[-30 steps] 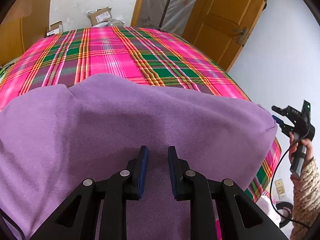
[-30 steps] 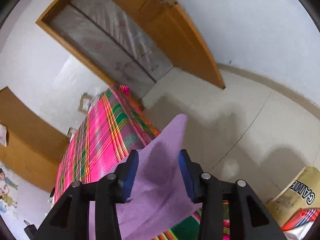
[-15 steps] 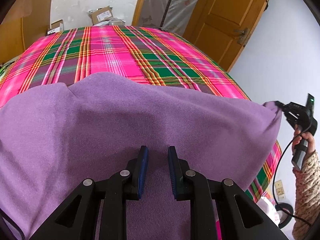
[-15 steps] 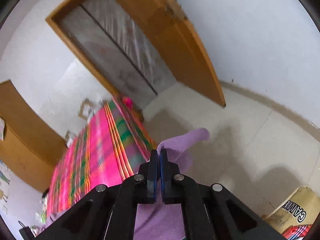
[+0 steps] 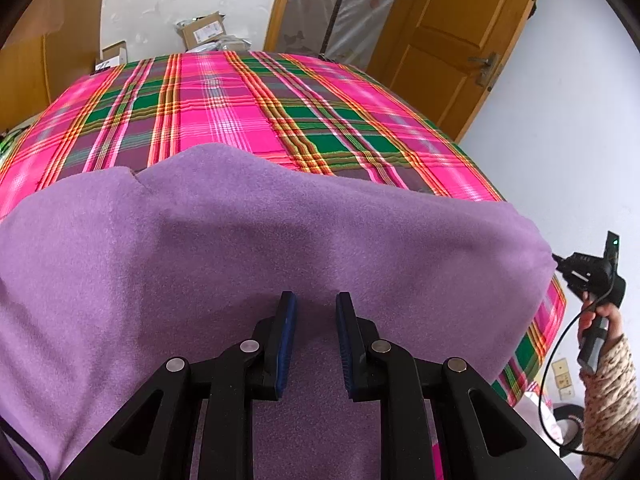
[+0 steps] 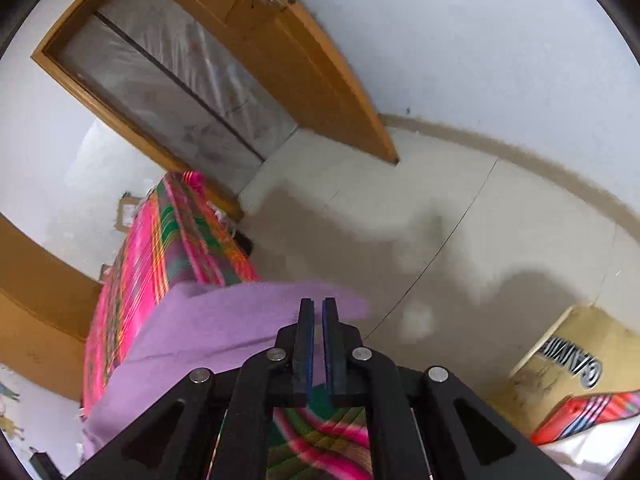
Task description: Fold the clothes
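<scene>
Purple garment [image 5: 280, 248] btwn both hand-held grippers

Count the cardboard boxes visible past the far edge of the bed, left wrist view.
2. A larger open box against the white wall beyond the plaid bed, and a smaller box to its left by the wooden panel. The bed may hide others.

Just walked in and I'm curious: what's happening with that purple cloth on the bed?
A person is folding a purple fleece garment on a bed with a pink plaid bedspread, using a handheld gripper in each hand. The left gripper holds its near edge. The right gripper has just been closing and now pinches the far corner, off the bed's side.
</scene>
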